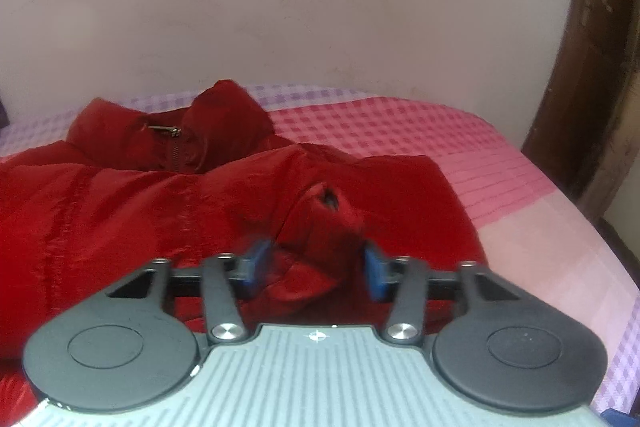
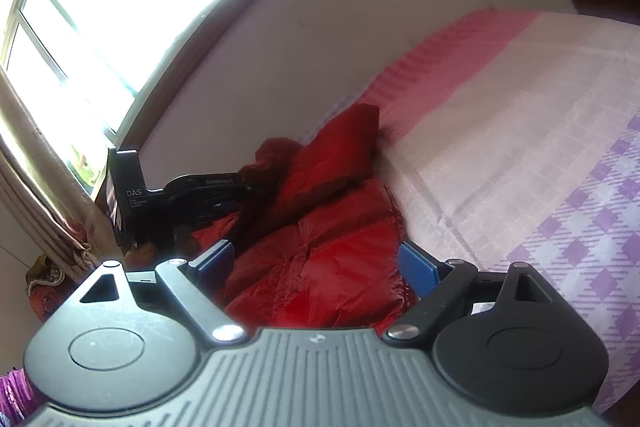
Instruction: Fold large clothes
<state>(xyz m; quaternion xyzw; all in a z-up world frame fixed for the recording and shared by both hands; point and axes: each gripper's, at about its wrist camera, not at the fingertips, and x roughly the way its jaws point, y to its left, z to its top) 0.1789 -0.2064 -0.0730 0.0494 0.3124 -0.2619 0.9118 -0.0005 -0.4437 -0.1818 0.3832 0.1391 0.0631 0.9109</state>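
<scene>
- Jacket (image 1: 160, 195): red, zipped to the collar (image 1: 224, 115), lay on the checked bedspread (image 1: 500, 187) near the wall (image 1: 280, 7)
- Left gripper (image 1: 316, 263): jaws stood apart with a bunched sleeve (image 1: 320, 227) between them; the pads did not appear to press on it
- Right gripper (image 2: 316, 267): jaws wide, nothing held, hovering over the jacket's (image 2: 320, 259) lower part; the left gripper (image 2: 224, 195) showed at the far side
- Handling, as judged: padded, shiny shell looked light, soft and slippery; folds would likely spring back unless pressed flat
- Hold, as judged: pinch a seam, cuff or hem, where cloth doubles, rather than the smooth panel
- 1 fold seemed begun; the body remained unfolded
</scene>
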